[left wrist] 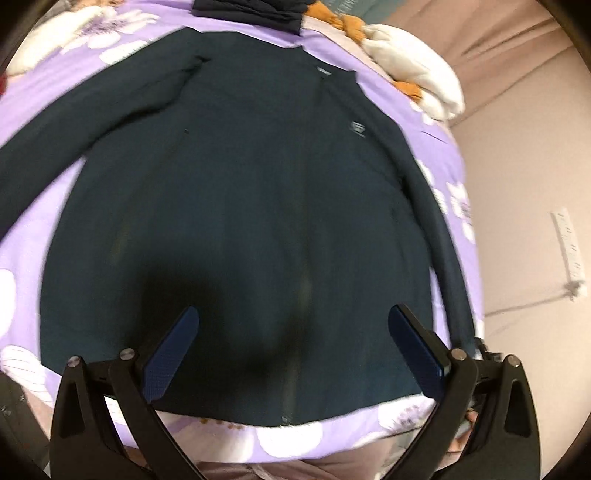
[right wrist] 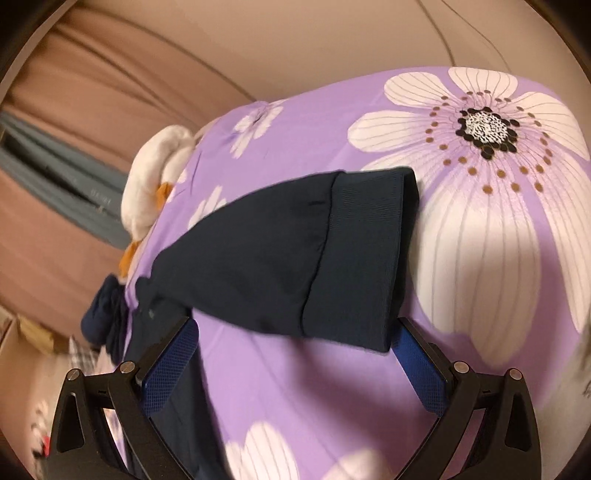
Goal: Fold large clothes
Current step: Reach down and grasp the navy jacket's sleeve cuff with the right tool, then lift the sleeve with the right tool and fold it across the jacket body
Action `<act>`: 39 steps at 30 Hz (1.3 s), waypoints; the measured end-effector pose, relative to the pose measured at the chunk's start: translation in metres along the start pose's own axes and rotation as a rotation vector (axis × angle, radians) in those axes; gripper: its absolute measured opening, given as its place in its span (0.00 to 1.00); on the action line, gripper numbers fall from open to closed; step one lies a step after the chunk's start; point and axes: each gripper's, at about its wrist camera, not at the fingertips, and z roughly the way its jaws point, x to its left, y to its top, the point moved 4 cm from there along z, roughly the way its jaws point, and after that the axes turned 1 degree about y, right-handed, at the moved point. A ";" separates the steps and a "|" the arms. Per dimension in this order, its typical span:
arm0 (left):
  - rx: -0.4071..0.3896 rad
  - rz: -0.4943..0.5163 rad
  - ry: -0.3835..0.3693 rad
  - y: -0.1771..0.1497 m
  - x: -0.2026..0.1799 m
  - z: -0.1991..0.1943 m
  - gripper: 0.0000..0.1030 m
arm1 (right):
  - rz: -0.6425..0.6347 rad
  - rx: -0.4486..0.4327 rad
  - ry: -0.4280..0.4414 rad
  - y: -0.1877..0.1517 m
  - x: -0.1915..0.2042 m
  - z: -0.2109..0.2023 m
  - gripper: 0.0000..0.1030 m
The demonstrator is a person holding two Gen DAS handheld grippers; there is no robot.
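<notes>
A bed covered in a purple bedsheet printed with large white flowers (left wrist: 229, 48) carries everything. A dark navy long-sleeved jacket (left wrist: 236, 206) lies spread flat on the sheet, front side up, both sleeves stretched outward. Its ribbed cuff (right wrist: 354, 258) rests on the sheet beside a big white flower. Beyond the jacket's collar lies a folded dark navy garment (left wrist: 255, 13). To the collar's right sits a white-and-orange plush toy (left wrist: 410, 77).
</notes>
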 end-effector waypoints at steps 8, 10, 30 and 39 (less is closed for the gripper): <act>-0.015 -0.033 -0.006 0.008 0.021 -0.001 1.00 | 0.090 -0.114 -0.055 0.017 -0.004 0.007 0.46; -0.038 -0.023 0.013 0.011 0.025 -0.005 0.99 | 0.149 -0.110 -0.026 0.019 -0.013 0.007 0.42; -0.108 -0.155 0.207 0.044 0.122 -0.036 1.00 | -0.473 -0.180 0.154 0.050 0.274 -0.015 0.17; -0.171 -0.182 0.227 0.063 0.155 -0.059 1.00 | -0.837 -0.069 0.187 -0.049 0.415 0.060 0.14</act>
